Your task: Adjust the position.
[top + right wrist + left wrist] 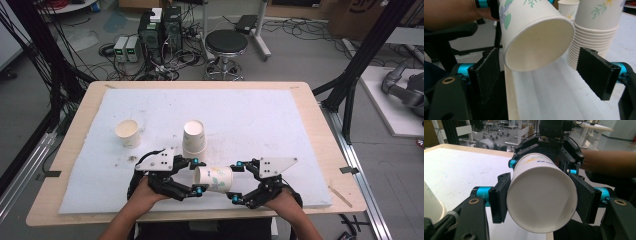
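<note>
A flower-printed paper cup (214,178) hangs on its side above the front of the white mat. My left gripper (197,175) is shut on its base end; in the left gripper view both pads (501,197) press the cup (541,200) near its closed bottom. The cup's mouth (536,47) faces my right gripper (237,181). That gripper (541,75) stands open, its pads wide on either side of the rim and touching nothing.
A stack of upside-down paper cups (194,139) stands just behind the held cup, close to the right gripper's far pad (596,72). A single upright cup (128,132) sits at the left. The white mat (260,110) covers the wooden table (320,130).
</note>
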